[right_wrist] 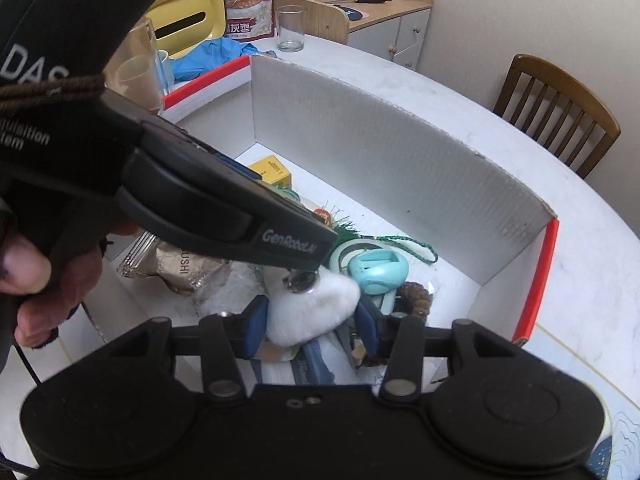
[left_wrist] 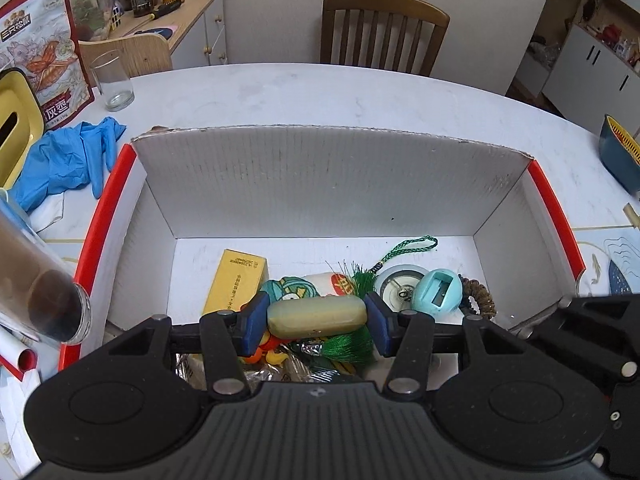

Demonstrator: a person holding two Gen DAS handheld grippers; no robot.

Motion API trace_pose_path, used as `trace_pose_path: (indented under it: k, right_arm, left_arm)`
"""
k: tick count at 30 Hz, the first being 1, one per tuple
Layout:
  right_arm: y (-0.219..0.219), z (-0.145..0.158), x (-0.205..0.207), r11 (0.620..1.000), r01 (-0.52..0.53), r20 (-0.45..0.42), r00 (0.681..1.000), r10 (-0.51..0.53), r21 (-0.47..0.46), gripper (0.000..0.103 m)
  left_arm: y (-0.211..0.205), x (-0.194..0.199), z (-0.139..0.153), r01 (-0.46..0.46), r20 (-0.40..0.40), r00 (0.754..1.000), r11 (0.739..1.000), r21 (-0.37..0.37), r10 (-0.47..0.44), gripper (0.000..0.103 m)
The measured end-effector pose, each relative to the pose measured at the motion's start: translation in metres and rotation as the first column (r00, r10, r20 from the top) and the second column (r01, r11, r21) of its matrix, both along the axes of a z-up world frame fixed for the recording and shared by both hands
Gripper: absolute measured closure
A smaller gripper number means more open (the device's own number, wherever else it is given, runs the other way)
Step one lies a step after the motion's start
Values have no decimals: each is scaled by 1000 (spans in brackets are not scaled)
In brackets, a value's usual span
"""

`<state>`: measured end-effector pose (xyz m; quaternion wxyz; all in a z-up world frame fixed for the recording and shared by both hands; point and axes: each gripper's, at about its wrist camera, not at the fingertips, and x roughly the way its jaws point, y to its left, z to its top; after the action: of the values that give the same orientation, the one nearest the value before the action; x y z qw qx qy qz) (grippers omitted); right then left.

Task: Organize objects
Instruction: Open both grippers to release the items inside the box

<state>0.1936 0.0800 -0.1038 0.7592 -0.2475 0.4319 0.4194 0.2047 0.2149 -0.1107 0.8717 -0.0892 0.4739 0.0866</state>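
Container: open white cardboard box (left_wrist: 332, 184) with red-edged side flaps, standing on a pale round table (left_wrist: 320, 92). Its tall back wall is upright; the far half of the floor is bare and the contents are crowded toward the near side.

Contents, left wrist view:
- Yellow rectangular carton (left_wrist: 236, 284), lying flat at left.
- Teal and white cartoon-printed packet (left_wrist: 300, 286), partly covered.
- Green tassel on a green braided cord (left_wrist: 408, 249), loop toward the back wall.
- Round silver disc (left_wrist: 396, 280), beside the tassel.
- Light blue egg-shaped pencil sharpener (left_wrist: 440, 292), resting on the disc's right edge.
- Brown beaded bracelet (left_wrist: 480, 300), just right of the sharpener.
- Silver foil packets (right_wrist: 180, 268), near left corner, seen from the right wrist.

Held items:
- Left gripper (left_wrist: 317, 318): blue pads pinching a pale green oblong bar (left_wrist: 317, 316) by its two ends, above the box's contents.
- Right gripper (right_wrist: 310, 320): pads closed on a white fluffy pad (right_wrist: 316, 312), low over the near right of the box.

Outside the box, left side of table: clear drinking glass (left_wrist: 112, 80), blue disposable gloves (left_wrist: 64, 160), printed red snack bag (left_wrist: 44, 52), yellow tissue holder (left_wrist: 16, 128). A wooden chair (left_wrist: 384, 32) stands behind the table.
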Motion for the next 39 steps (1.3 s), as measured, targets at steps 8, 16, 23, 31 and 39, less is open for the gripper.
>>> trace_pose_path:
  k: [8,16,23,31,39]
  right_arm:
    - [-8,0,2,1000,17,-26,1000,-17,19,59]
    - [-26,18,6,995,50,-38,998,-47,86,51]
    - [-42,36,6,989,78,-24,997,-76,129,45]
    - [-62,59,-4,979,70,1,997,-72,190,40]
    - [-82,79,-20,967,64,26,997,-72,245,30]
  left_arm:
    - [4,0,1,1,-4,1000,1000,-21,-1,49]
    - [7,-9,9,-29,16,999,998,-52,30,38]
    - [4,-24,25,-29,63,997,998,-64,33,38]
    - [-1,-48,48,-38,124,991,996,-79,48,29]
    - [-7,-76,64,-43,180,982,997,-69,55,23]
